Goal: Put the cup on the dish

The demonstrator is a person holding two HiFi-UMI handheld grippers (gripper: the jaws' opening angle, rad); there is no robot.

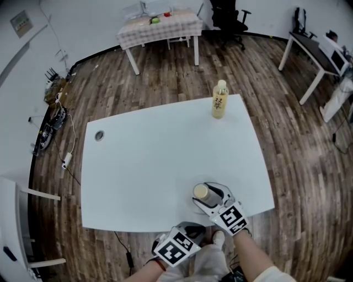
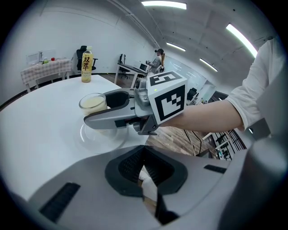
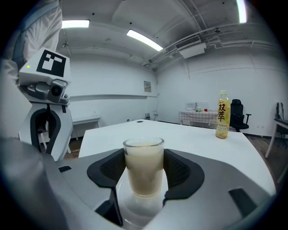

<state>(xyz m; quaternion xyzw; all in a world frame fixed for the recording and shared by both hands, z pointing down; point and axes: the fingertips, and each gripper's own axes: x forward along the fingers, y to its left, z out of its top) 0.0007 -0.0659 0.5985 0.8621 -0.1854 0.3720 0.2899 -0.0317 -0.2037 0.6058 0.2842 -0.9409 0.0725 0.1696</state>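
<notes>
The right gripper [image 1: 207,196] is held over the near right part of the white rectangular table [image 1: 154,165]. Its two jaws are apart by the width of the cup and close on the clear glass cup [image 3: 144,167], one dark pad on each side of the glass. The cup is upright and nearly full of a milky, pale yellow liquid. Its base is over the middle of the round clear glass dish [image 2: 96,143] and seems to touch it, but I cannot tell this for sure. The dish lies flat on the table, close to the near edge. The marker cube [image 1: 233,216] of this gripper is at 5 o'clock from the cup in the head view, beyond the table edge, and the person's forearm in a white sleeve [image 2: 252,99] goes back from it.

The left gripper [image 1: 190,228] is at 7 o'clock from the right one, off the table, just outside the near edge. In the left gripper view its jaws are brought together at the tips and nothing is between them. It looks across at the right gripper, the cup and the dish.

On the table, at 12 o'clock from the cup and near the far edge, a tall yellow plastic bottle [image 1: 220,99] with a pale cap stands upright, well apart from the dish. At 10 o'clock, near the left edge, there is a small round cable hole [image 1: 99,135]. Around the table is a dark wooden plank floor [image 1: 182,77]. Farther at 12 o'clock a small table with a checked cloth [image 1: 160,26] stands by the wall, and a black office chair [image 1: 229,15] is to its right.
</notes>
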